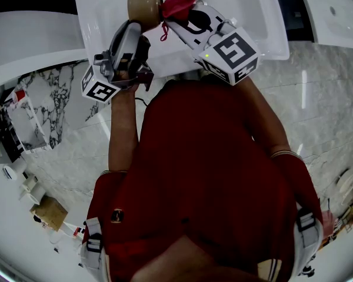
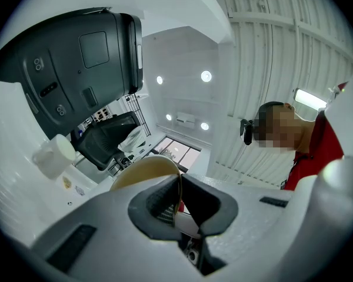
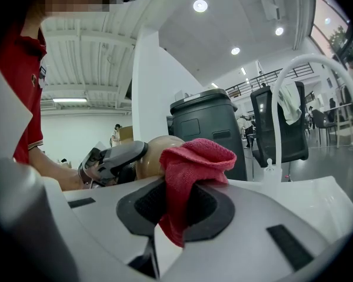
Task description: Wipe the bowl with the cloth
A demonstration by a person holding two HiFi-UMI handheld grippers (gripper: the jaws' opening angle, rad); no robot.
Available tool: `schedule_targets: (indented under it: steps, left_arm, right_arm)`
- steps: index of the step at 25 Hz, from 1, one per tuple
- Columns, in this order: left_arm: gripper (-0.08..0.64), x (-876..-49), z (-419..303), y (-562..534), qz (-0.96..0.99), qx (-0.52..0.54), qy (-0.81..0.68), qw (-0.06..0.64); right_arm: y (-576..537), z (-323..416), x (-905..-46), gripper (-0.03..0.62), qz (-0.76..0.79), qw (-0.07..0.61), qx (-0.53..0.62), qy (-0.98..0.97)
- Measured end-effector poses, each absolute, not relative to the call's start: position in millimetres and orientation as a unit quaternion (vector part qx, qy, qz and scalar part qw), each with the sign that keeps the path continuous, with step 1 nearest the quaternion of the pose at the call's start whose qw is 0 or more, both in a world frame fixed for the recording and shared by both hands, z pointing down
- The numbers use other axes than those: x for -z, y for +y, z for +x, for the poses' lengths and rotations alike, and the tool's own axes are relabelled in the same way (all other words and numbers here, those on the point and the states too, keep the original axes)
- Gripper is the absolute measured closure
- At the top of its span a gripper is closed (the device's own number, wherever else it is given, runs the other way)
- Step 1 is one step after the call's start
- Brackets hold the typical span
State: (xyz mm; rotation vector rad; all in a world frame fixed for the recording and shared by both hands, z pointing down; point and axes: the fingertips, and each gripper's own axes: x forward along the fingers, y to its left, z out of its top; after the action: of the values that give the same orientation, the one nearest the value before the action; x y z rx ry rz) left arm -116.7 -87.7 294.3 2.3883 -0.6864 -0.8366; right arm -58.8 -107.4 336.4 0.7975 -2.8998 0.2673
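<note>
Nearest, our left gripper (image 2: pixel 177 188) pinches the thin rim of the tan bowl (image 2: pixel 142 170), and our right gripper (image 3: pixel 175 207) is clamped on the crumpled red cloth (image 3: pixel 194 160). We see the cloth just at the bowl's 3 o'clock side, both over the white sink (image 1: pixel 265 22).

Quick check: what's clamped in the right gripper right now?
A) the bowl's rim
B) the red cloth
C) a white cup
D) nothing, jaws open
B: the right gripper is shut on the red cloth, while the left gripper pinches the rim of the tan bowl.
</note>
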Motion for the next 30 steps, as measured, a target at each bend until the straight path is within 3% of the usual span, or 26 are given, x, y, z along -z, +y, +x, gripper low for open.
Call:
schedule_targets:
  steps: [18,30]
  left_arm:
    - [0.539,-299,-112,-90,0.888,0.286,-0.253,0.256]
    - [0.54,-299,-115,-90,0.888,0.288,-0.253,0.255]
  right_arm:
    - [-120,-53,-319,0.537,0.286,0.039,-0.078,-0.954]
    - [-122,-50,-335,0.537,0.302,0.06,-0.078,-0.948]
